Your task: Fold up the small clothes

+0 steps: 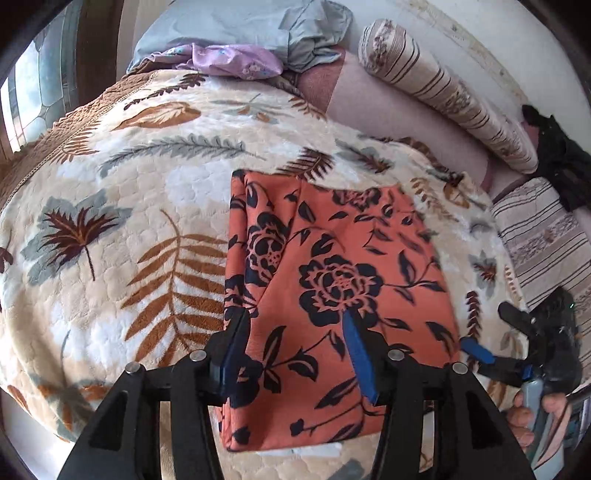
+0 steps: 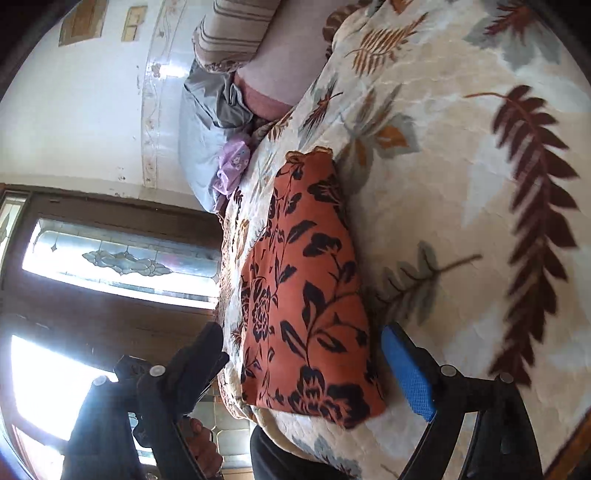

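Orange cloth with dark flowers lies flat, already folded over, mid-frame on the leaf-print blanket. Your left gripper hangs over its near edge, wide open and empty; your right gripper likewise. Pinch both near corners, then fold evenly toward the top of the frame.

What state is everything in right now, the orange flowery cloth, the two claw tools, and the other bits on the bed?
Orange floral garment: folded, lying flat on the blanket.
Left gripper: open, over the garment's near part, gripping nothing.
Right gripper: open, astride the garment's near end, gripping nothing.
Leaf-print blanket: spread over the bed.
Purple cloth: crumpled, unfolded.
Grey-blue cloth: bunched up.
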`<action>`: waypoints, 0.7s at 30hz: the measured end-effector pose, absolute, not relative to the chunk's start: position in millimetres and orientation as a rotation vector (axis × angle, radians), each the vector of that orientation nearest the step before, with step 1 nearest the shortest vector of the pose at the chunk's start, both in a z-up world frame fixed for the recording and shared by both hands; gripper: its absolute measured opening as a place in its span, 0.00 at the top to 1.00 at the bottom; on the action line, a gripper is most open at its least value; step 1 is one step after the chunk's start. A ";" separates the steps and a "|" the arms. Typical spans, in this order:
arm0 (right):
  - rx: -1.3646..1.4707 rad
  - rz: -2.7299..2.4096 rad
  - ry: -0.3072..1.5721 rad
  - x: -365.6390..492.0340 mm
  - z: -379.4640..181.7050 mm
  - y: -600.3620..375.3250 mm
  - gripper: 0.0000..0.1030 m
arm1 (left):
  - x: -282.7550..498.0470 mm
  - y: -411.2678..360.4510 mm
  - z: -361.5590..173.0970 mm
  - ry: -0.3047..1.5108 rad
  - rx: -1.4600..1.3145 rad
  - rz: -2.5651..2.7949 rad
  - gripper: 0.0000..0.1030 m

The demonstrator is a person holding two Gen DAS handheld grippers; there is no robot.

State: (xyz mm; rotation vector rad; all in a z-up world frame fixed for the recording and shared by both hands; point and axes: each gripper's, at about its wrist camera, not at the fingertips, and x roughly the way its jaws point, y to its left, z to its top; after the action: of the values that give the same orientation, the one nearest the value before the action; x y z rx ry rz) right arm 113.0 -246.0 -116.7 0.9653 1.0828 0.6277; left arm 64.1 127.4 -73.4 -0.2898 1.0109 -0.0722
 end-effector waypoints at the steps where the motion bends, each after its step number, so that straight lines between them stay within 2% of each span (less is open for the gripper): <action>1: 0.931 0.666 1.130 122.0 -124.4 -232.0 0.16 | 69.0 126.7 -90.5 1.072 -0.270 -0.035 0.49; 3: 0.826 0.628 1.221 128.4 -141.0 -213.4 0.61 | 64.3 131.3 -106.1 1.052 -0.290 -0.022 0.48; 5: 0.791 0.593 1.187 119.1 -138.2 -215.0 0.66 | 59.7 132.2 -104.5 1.036 -0.284 -0.044 0.47; 8: 0.750 0.558 1.163 107.7 -140.4 -216.1 0.66 | 58.7 133.1 -105.9 1.035 -0.267 -0.061 0.47; 9: 0.777 0.552 1.182 110.8 -147.0 -218.0 0.60 | 58.9 134.8 -107.0 1.032 -0.270 -0.058 0.47; 11: 0.883 0.576 1.192 116.2 -147.6 -225.2 0.41 | 57.6 135.9 -107.0 1.027 -0.277 -0.058 0.47; 12: 0.890 0.589 1.170 116.6 -141.0 -227.9 0.36 | 57.3 137.3 -107.1 1.025 -0.282 -0.063 0.47; 14: 0.878 0.602 1.105 124.8 -124.9 -229.6 0.20 | 55.5 138.3 -107.6 1.019 -0.286 -0.070 0.47; 15: 0.882 0.608 1.089 133.4 -121.1 -228.8 0.18 | 54.3 139.2 -108.3 1.016 -0.284 -0.074 0.47; 19: 0.934 0.628 1.158 178.2 -135.8 -203.2 0.17 | 54.2 137.2 -109.3 1.010 -0.291 -0.078 0.47; 20: 0.900 0.639 1.178 183.9 -139.5 -193.5 0.24 | 53.6 138.1 -109.6 1.010 -0.295 -0.079 0.47; 21: 0.813 0.605 1.193 183.9 -138.6 -186.8 0.38 | 52.8 139.4 -109.7 1.009 -0.298 -0.078 0.47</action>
State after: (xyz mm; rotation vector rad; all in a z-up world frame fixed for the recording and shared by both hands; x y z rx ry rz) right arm 183.9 -186.8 -138.6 0.8135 1.1926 0.6047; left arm 52.8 139.4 -109.8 -0.2978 1.0094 -0.0779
